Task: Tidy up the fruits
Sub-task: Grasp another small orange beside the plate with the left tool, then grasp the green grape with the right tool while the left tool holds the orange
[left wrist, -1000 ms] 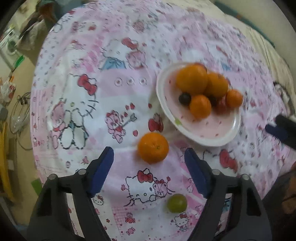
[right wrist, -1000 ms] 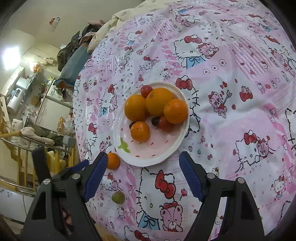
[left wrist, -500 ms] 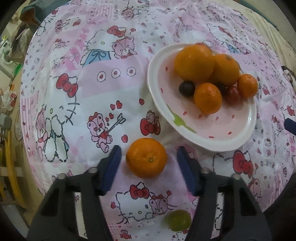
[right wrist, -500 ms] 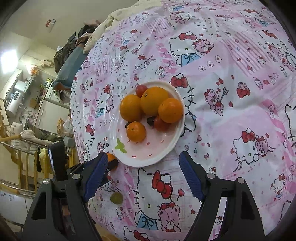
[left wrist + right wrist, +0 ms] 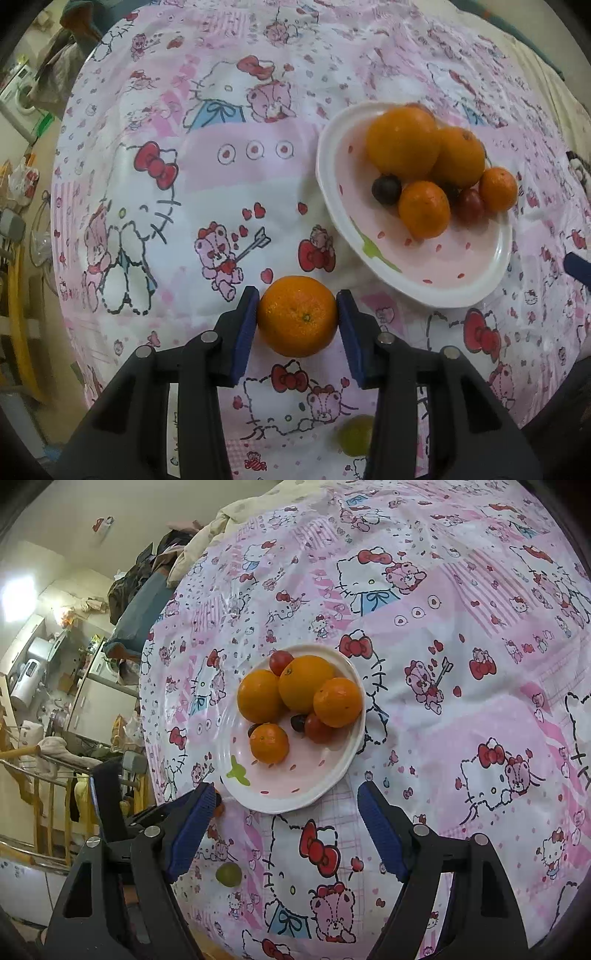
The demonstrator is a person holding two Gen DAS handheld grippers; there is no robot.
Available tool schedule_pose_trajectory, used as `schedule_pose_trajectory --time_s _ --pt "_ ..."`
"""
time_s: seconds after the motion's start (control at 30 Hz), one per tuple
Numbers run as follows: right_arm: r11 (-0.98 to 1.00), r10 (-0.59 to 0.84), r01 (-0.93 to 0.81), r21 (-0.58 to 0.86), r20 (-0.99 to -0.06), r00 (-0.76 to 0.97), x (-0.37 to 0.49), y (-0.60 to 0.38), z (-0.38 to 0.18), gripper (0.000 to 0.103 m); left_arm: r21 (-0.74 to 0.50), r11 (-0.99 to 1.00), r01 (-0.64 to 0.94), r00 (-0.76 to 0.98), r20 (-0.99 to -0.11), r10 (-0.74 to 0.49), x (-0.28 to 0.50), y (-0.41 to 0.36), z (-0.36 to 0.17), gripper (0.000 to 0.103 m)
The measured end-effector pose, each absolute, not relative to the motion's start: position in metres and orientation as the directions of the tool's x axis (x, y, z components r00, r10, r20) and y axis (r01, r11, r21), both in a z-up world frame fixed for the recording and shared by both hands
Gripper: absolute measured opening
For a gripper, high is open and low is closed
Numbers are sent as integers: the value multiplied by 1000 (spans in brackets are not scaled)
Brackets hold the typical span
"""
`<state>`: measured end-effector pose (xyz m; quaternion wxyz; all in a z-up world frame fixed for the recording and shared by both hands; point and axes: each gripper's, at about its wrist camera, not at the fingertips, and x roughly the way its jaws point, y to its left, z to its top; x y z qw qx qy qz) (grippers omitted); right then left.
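— How is the fruit laid out?
— A round orange mandarin point(image 5: 297, 316) is set before the white oval plate point(image 5: 332, 206); a small green grape point(image 5: 354, 435) is placed nearer; the rest is heaped on it.

Your left claw's arm half hides the green grape point(image 5: 355, 435), while your right claw's finger covers most of the tangerine point(image 5: 218, 808).
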<state>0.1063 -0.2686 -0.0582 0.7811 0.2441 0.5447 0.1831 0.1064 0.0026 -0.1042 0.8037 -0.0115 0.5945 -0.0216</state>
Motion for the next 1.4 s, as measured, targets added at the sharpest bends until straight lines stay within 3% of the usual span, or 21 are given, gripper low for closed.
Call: schedule_pose_trajectory --time_s 0.5,0.73,0.8,1.03,1.17,1.3,1.4 --pt "837 534 -59 544 -788 307 104 -249 -65 82 -127 991 -44 382 -919 -101 91 31 -63 38" --pt "785 619 -164 597 -763 188 89 -212 -80 81 -149 984 -97 391 -915 -100 90 48 -54 39" --pt "784 617 -198 588 -773 148 84 -198 -87 73 -153 982 -110 393 -914 -98 89 52 -53 38" --pt "764 568 -399 508 -822 42 60 -137 -109 64 -157 982 -109 393 -914 -103 88 53 -50 39" --pt "746 526 -494 447 -850 24 47 -107 -119 53 -166 980 -114 394 -913 -108 89 55 -49 39" --pt "734 488 -560 383 -872 43 36 -87 -127 50 -166 980 -109 390 -914 -111 90 55 -49 39" --pt "741 457 -586 329 -886 82 34 -81 -126 32 -166 980 -108 390 -914 -112 90 55 -50 39"
